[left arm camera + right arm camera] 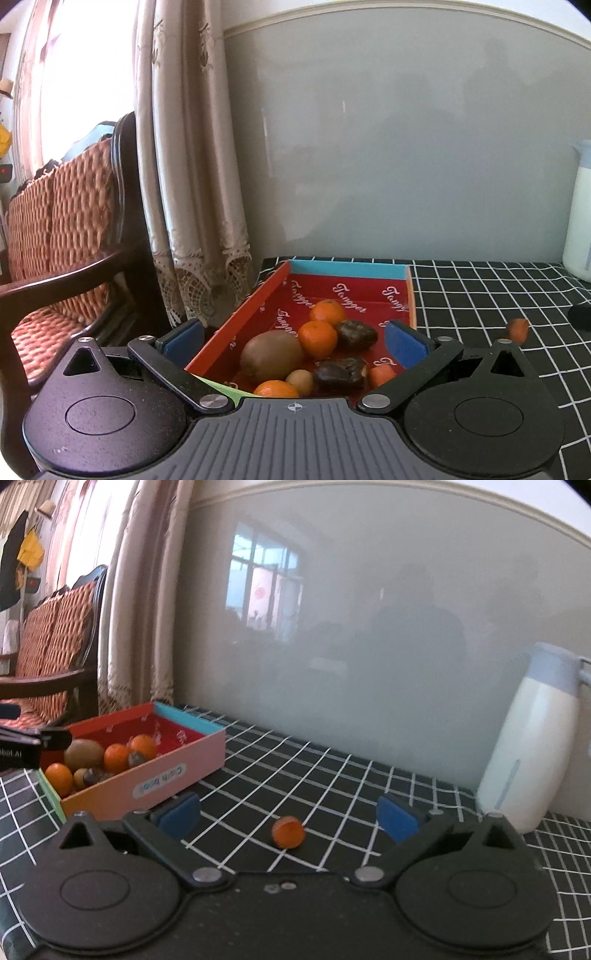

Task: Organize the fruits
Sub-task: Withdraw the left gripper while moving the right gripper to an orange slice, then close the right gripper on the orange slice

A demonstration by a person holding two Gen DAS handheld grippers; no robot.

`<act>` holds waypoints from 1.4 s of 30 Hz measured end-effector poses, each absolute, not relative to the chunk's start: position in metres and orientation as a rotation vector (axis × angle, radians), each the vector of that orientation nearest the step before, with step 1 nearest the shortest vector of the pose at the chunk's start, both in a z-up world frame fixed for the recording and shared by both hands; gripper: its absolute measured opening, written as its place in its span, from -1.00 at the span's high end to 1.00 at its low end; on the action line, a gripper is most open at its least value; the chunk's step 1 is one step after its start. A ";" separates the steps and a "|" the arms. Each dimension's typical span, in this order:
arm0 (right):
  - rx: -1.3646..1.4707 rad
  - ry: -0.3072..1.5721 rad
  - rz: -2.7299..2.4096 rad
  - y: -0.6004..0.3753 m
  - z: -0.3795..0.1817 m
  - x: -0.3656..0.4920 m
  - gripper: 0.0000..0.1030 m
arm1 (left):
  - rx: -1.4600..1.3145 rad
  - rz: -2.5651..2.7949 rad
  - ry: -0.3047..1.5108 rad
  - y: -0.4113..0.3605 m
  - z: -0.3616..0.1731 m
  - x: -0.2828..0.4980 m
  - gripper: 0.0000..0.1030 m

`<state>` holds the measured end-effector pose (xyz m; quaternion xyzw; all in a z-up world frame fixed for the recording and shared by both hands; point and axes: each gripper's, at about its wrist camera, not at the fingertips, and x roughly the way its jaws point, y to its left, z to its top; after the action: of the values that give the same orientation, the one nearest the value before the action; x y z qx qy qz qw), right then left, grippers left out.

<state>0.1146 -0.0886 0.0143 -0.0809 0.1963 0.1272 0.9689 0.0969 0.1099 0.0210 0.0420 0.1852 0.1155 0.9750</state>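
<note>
The right gripper (288, 814) is hovering with its blue pads spread wide and nothing between them but bare cloth, and just beyond its fingertips a carrot chunk (289, 832) is lying alone on the black grid tablecloth (351, 775), its flat cut face turned toward the camera. That short orange stub is probably light and firm — stiff enough to take a squeeze without bruising, yet round on its sides, so it could roll or squirt out if pinched off-centre. A hold across its curved flanks, with the pads squarely opposite each other, looks safest. To the left of the carrot chunk the cardboard box (173, 775) is sitting on the cloth. The left gripper (293, 341) is hanging over the box's near end, likewise wide open and gripping nothing. Within the box a kiwi (271, 354), tangerines (317, 338) and dark dates (356, 334) are already crowding the near end, another carrot piece (382, 374) among them — the far end is showing bare red lining. Farther right of the carrot chunk, against the grey wall panel (369, 646), a white thermos jug (532, 749) is standing upright.
</note>
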 end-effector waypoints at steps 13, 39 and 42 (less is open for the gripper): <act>-0.152 0.466 0.242 -0.076 -0.005 0.135 -1.00 | 0.083 0.253 0.376 0.128 0.021 0.099 -1.00; -0.101 0.626 0.209 -0.065 -0.038 0.199 -0.20 | 0.094 0.295 0.396 0.160 0.014 0.101 -1.00; -0.091 0.639 0.196 -0.066 -0.042 0.202 -0.10 | 0.096 0.292 0.397 0.162 0.014 0.100 -1.00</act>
<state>0.2021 -0.0662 -0.0419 -0.0448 0.3136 0.0959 0.9436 0.0999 0.1623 0.0138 0.0473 0.1966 0.1445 0.9686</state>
